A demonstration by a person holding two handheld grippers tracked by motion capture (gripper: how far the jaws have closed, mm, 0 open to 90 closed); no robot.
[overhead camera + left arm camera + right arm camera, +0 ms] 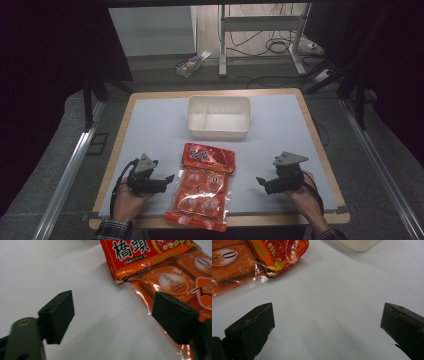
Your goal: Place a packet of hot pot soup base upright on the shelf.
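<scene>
An orange-red snack bag (pixel 202 185) with round-labelled packs inside lies on the white table (pixel 150 130), its lower end reaching the front edge. My left gripper (pixel 169 180) sits just left of the bag, pointing at it. In the left gripper view the gripper (pixel 113 315) is open: bare table lies between the jaws and the right jaw hovers over the edge of the bag (pixel 170 280). My right gripper (pixel 260 181) rests to the right of the bag, apart from it. Seen in its own view, this gripper (pixel 328 322) is wide open over bare table, the bag (pixel 242 262) at upper left.
A white two-compartment container (pixel 218 133) stands behind the bag at mid-table; its corner (pixel 359 243) shows in the right gripper view. Beyond the table are a small box on the floor (pixel 190 64), desk legs and cables. Metal rails run along both sides.
</scene>
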